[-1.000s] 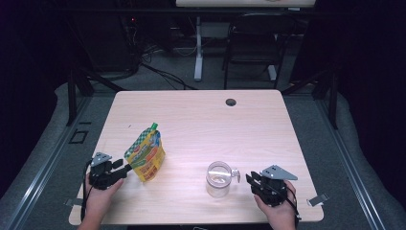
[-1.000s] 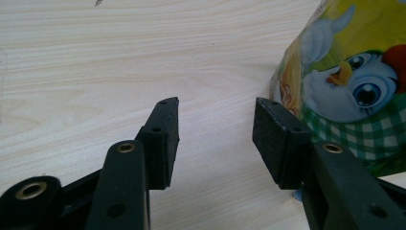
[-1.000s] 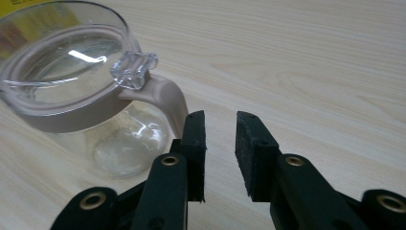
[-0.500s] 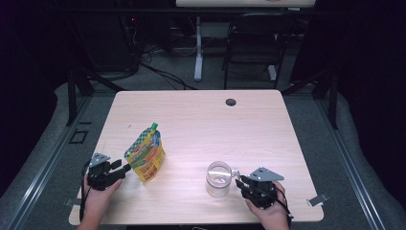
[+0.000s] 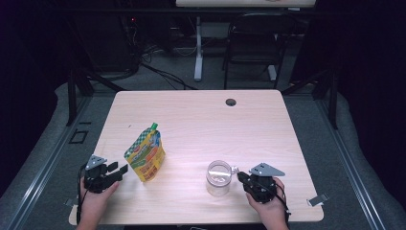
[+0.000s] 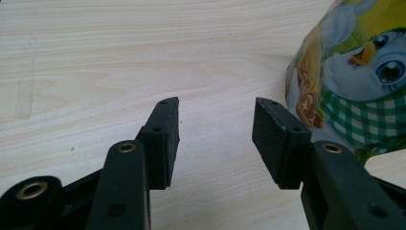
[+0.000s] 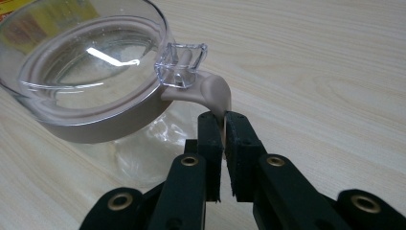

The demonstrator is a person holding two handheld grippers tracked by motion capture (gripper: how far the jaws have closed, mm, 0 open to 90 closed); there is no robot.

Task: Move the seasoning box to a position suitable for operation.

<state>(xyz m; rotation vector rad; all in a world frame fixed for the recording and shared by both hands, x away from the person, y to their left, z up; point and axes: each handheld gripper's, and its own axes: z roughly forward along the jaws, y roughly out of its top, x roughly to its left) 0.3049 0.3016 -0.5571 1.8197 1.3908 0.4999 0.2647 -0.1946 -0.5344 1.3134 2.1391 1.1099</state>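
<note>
A pale wood-grain table (image 5: 191,120) with rounded corners stands on grey carpet in a dim room; a small dark grommet hole (image 5: 231,102) sits near its far edge. Beyond the table, a black folding chair (image 5: 249,48), a white desk leg (image 5: 198,52) and loose cables (image 5: 153,67) lie in shadow, though the darkness there leaves finer detail uncertain. Metal rails (image 5: 43,167) run along the floor on both sides.

On the near right part of the tabletop stands a clear jar (image 5: 219,178) with a beige-rimmed transparent lid and a beige latch tab (image 7: 216,96) projecting toward the person. The right gripper (image 7: 223,125) has just been closing, and its jaws now pinch that tab between their pads, as seen in the right gripper view. In the high view, the right gripper (image 5: 241,176) lies just beside the jar, resting low over the table.

On the near left stands a colourful spouted pouch (image 5: 145,155), printed with a cartoon bird and green check. The left gripper (image 6: 215,132) hovers just beside it with jaws spread and bare wood between them; the pouch (image 6: 356,72) lies outside the right-hand jaw.
</note>
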